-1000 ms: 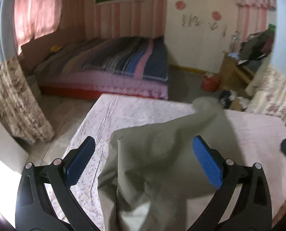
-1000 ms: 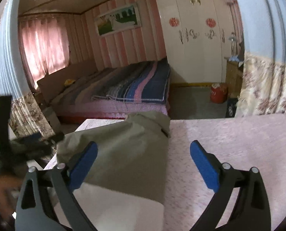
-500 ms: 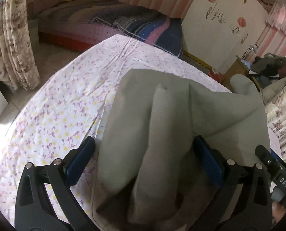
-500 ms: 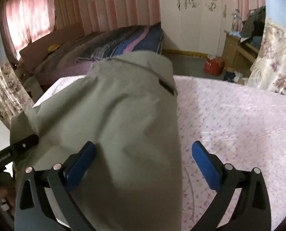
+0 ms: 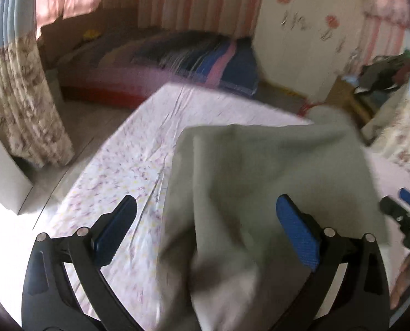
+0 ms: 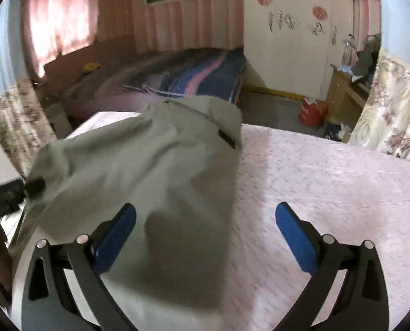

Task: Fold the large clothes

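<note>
The large grey-green cloth garment (image 5: 260,182) lay bunched on the bench (image 5: 138,149), which was covered by a pale pink sheet with small flower print. From the left claw (image 5: 205,229) the garment spread forward and toward the right pad, its bulk passing between the blue-padded fingers (image 5: 296,234), while bare sheet showed beside the left pad. From the right claw (image 6: 205,231) the same garment (image 6: 155,171) reached forward and leftward, its long axis running away from the camera to a seamed hem with a dark tab at the far end; the sheet to the right of the garment was uncovered. Both claws stood spread wide, clasping nothing, though cloth draped low between each pair of fingers. Judging by this, either claw sat close to the near edge of the garment, the left one more centred on it, so a pinch on the near edge would seem to call for little reach. At the right edge of the left view the other claw's tip (image 5: 398,212) and part of a hand (image 5: 406,278) showed just beside the garment.

No brand, label or legible writing could be made out; blur hid any fine print.
</note>
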A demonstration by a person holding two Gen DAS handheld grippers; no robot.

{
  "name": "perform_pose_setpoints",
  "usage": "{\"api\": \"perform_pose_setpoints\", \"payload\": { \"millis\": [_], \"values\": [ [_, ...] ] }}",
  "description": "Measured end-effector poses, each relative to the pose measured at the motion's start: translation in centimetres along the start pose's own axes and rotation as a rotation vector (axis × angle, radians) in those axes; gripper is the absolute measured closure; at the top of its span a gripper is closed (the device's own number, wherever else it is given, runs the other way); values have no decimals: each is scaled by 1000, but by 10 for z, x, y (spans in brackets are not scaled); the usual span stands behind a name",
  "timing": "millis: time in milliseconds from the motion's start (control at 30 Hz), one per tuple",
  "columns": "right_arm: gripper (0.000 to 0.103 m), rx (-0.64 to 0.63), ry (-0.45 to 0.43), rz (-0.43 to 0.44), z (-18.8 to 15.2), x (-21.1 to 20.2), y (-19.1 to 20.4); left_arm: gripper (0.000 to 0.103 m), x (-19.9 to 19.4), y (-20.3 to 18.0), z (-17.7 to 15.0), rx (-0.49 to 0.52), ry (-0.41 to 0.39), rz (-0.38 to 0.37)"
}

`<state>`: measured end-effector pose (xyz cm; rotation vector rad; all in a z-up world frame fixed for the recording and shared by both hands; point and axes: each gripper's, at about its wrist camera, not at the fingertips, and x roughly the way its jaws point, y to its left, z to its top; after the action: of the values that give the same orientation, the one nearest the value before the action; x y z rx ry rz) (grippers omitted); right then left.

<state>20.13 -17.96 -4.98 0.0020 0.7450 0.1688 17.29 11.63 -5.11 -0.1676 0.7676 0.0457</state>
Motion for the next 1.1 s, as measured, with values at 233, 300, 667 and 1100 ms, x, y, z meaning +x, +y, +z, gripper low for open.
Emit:
{"api": "perform_pose_setpoints", "payload": {
  "millis": [233, 300, 667, 1100],
  "values": [
    [2, 45, 13, 89, -41, -31, -9, 3, -41, -12, -46, 22, -65, -36],
    [2, 43, 40, 108, -49, -23, -2, 3, -31, -20, -61, 40, -37, -36],
    [3, 15, 91, 93, -62, 6, 15, 3, -16, -16, -75, 4, -54, -52],
    [78, -14, -8, 145, -58, -16, 18, 16, -18, -40, -74, 49, -70, -69]
  ]
}}
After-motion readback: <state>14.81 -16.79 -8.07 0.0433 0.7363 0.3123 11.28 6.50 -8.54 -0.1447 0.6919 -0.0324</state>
